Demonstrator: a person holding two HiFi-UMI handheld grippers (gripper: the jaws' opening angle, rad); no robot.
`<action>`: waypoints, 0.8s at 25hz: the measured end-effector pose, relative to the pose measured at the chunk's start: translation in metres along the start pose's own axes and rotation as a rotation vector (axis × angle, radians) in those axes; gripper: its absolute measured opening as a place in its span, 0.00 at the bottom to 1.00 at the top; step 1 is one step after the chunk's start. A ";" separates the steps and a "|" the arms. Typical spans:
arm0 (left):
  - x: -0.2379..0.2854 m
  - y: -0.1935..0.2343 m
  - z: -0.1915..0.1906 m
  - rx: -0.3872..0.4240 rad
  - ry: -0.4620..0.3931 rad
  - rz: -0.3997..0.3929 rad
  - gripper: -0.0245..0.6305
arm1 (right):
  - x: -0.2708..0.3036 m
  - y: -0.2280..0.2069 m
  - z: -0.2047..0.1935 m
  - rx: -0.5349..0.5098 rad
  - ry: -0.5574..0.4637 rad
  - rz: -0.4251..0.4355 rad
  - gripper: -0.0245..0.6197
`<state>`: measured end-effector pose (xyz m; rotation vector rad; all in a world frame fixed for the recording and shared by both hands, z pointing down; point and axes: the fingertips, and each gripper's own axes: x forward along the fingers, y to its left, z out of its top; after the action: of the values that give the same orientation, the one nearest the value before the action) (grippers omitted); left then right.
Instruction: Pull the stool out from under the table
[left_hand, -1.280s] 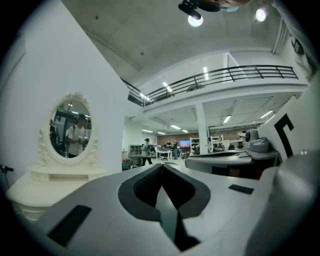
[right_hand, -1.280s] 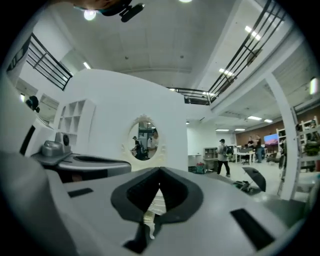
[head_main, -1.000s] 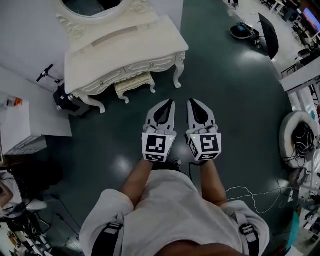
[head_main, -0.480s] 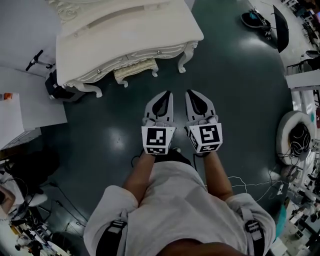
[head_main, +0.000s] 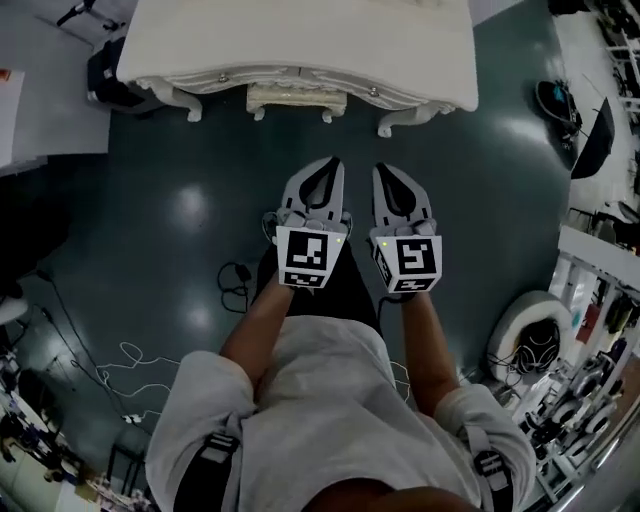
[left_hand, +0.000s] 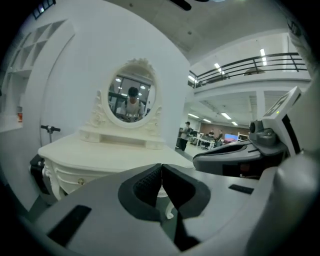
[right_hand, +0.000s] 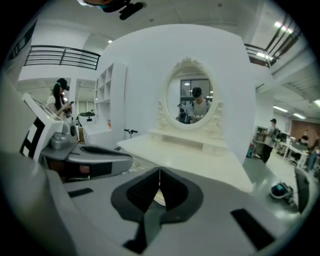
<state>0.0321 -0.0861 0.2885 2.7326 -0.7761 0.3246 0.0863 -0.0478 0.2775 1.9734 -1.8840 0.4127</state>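
Note:
A cream stool is tucked under the front of a white carved dressing table, only its front edge and short legs showing in the head view. My left gripper and right gripper are held side by side above the dark floor, a short way in front of the table. Both are shut with nothing between the jaws. In the left gripper view the table and its oval mirror fill the middle, past the left gripper. The right gripper view shows the same table beyond the right gripper.
A dark object stands at the table's left end. A white platform lies further left. Cables trail on the floor by my feet. Lighting gear and a round white unit stand at the right. People are in the background.
The table and stool have moved up and to the centre of the head view, now squarely ahead of me. Both grippers stay shut and side by side.

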 end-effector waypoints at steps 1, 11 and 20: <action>0.004 0.011 -0.009 -0.007 0.007 0.025 0.05 | 0.013 0.005 -0.005 -0.008 0.007 0.029 0.06; 0.002 0.077 -0.088 -0.125 0.054 0.348 0.05 | 0.109 0.057 -0.068 -0.302 0.085 0.378 0.06; 0.019 0.084 -0.166 -0.169 0.099 0.422 0.05 | 0.158 0.050 -0.144 -0.269 0.133 0.442 0.06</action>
<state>-0.0202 -0.1096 0.4664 2.3609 -1.2872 0.4531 0.0528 -0.1225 0.4808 1.3243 -2.1540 0.3741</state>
